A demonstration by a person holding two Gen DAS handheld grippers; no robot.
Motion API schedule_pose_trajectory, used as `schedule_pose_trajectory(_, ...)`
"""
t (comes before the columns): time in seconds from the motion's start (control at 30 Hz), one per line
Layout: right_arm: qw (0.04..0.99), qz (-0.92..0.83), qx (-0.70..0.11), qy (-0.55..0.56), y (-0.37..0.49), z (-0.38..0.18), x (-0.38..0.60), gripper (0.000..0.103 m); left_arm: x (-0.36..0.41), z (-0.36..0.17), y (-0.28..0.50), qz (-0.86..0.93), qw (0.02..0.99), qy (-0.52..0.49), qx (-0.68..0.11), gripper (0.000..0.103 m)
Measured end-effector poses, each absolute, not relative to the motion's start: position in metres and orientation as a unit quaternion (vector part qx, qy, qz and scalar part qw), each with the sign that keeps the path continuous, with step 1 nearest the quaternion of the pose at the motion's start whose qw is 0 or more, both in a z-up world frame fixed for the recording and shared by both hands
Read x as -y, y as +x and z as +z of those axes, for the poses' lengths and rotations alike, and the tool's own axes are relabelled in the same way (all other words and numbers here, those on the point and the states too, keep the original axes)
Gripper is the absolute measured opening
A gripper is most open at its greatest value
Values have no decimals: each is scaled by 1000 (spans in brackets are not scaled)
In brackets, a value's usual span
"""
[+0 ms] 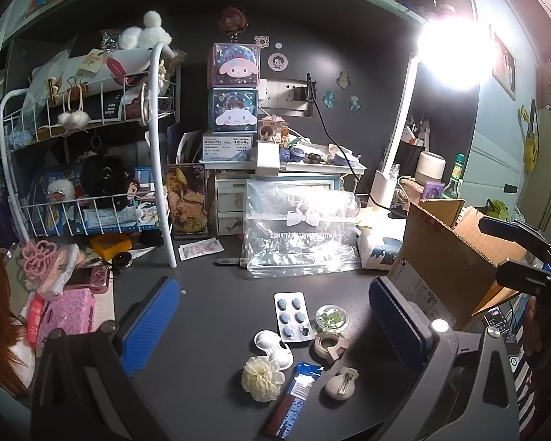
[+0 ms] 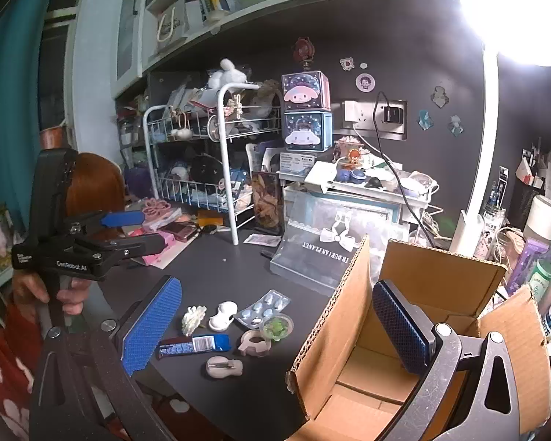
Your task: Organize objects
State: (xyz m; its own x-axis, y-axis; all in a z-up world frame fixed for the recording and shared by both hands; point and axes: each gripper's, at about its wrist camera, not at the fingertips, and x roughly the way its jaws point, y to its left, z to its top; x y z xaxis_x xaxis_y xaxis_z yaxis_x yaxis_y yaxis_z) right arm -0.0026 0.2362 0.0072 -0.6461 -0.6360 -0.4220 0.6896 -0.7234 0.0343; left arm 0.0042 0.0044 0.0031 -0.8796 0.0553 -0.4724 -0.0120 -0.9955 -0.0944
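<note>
Small items lie on the dark desk: a blue pill blister pack [image 1: 291, 316] [image 2: 263, 308], a round clear case with green inside [image 1: 332, 318] [image 2: 277, 326], a tape dispenser [image 1: 330, 345] [image 2: 253, 342], a white clip [image 1: 274, 347] [image 2: 222, 316], a cream pompom [image 1: 262, 378] [image 2: 194, 318], a blue snack bar [image 1: 294, 397] [image 2: 194, 345] and a beige hair clip [image 1: 341, 383] [image 2: 224, 367]. My left gripper [image 1: 275, 330] is open above them, holding nothing. My right gripper [image 2: 275, 327] is open and empty, its right finger over the open cardboard box [image 2: 415, 330] [image 1: 455, 253].
A white wire rack [image 1: 88, 154] full of toys stands at the back left. A clear plastic bag [image 1: 301, 235], stacked character boxes [image 1: 235, 88], a desk lamp [image 1: 396, 169] and bottles [image 2: 547, 257] crowd the back. Pink items [image 1: 62, 312] lie at the left.
</note>
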Motion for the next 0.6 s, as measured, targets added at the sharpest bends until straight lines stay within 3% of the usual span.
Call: schedule_pose_trajectory(0.6,374,-901,-70,207,1,7,-232,103,-3,4,2,968,17,-246,42,103)
